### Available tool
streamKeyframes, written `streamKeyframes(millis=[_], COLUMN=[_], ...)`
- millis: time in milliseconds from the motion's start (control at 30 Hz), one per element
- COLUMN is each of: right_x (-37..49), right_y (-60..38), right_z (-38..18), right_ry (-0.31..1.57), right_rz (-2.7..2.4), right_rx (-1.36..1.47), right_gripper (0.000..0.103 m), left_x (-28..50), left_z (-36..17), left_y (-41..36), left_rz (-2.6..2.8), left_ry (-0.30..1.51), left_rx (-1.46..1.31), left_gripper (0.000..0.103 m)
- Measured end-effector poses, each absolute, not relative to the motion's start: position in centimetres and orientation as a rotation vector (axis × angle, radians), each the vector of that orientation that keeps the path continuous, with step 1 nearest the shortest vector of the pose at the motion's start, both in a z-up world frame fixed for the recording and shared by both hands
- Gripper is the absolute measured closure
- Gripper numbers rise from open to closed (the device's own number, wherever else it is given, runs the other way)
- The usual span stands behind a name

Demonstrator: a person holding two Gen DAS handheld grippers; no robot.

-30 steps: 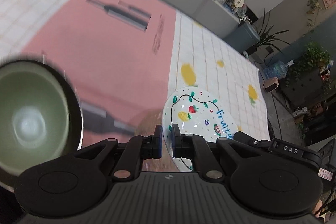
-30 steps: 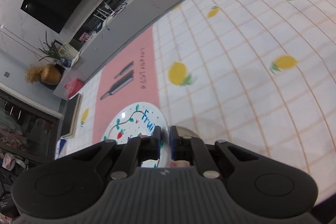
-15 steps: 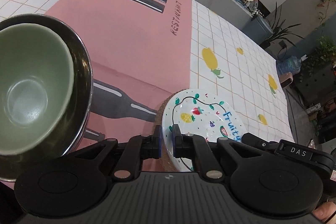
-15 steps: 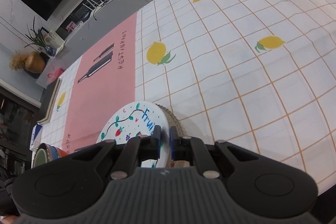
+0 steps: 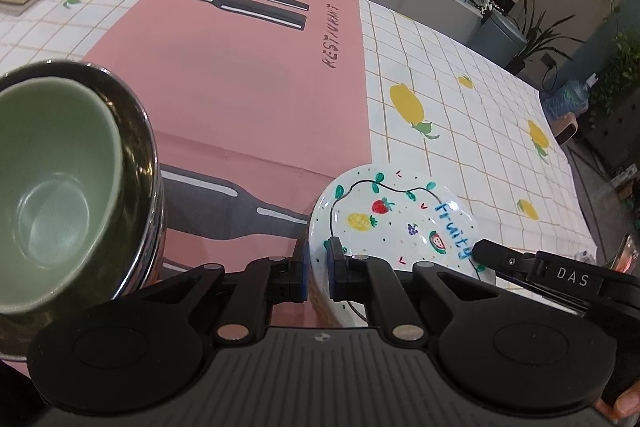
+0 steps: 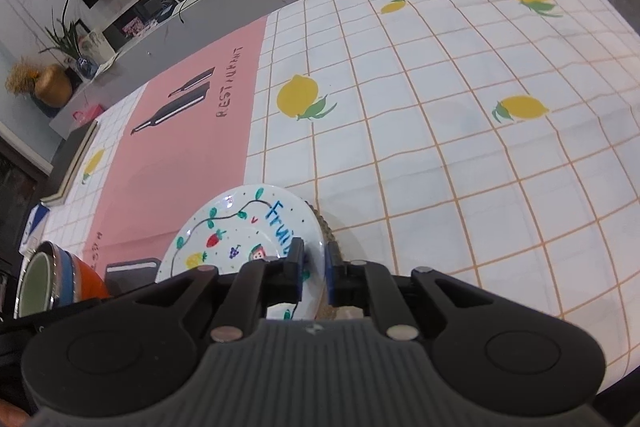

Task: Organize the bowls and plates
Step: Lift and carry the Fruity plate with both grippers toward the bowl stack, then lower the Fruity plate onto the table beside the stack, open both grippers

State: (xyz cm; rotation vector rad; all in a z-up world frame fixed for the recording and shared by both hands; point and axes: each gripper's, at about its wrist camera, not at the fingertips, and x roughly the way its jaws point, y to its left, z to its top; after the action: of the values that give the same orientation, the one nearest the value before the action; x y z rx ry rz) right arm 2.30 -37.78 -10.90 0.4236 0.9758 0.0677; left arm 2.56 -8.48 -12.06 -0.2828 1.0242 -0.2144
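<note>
Two grippers were clamped on opposite rims of the fruit-painted plate: the left gripper on its near-left edge, the right gripper on its right edge. A woven mat showed under the plate. Open tablecloth lay beyond; the stacked bowls stood just left. The plate's near edge was hidden.

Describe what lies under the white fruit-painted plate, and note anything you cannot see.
Under the plate, a woven mat's brown edge peeks out on one side, resting on the tablecloth. The plate hides the rest of it, so its full shape stays unknown.
</note>
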Motion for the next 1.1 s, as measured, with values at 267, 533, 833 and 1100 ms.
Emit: streamKeyframes(millis=[267,533,833,1100], right_x=[2.1,2.2,1.7,0.6], right_y=[-36.9,-36.2,-36.3,-36.2], right_z=[-10.8,-10.8,-9.8,-10.8], right_ry=[0.962,0.963,0.939,1.007], right_rz=[0.06,0.037,0.044,0.036], right_rx=[0.35,0.286,0.273,0.297], right_gripper=[0.092,0.093,0.08,0.077], left_x=[2.3,2.3,2.0,1.7], left_z=[-12.1,-12.0,-11.6,-11.5], left_y=[-9.0,-9.1,-8.8,-8.9], left_rz=[-0.208,-0.21,-0.18,-0.191], left_ry=[1.022,1.021,0.995,0.991], left_rx=[-0.226,-0.208,-0.203,-0.185], left_gripper=[0.095,0.095,0.09,0.101])
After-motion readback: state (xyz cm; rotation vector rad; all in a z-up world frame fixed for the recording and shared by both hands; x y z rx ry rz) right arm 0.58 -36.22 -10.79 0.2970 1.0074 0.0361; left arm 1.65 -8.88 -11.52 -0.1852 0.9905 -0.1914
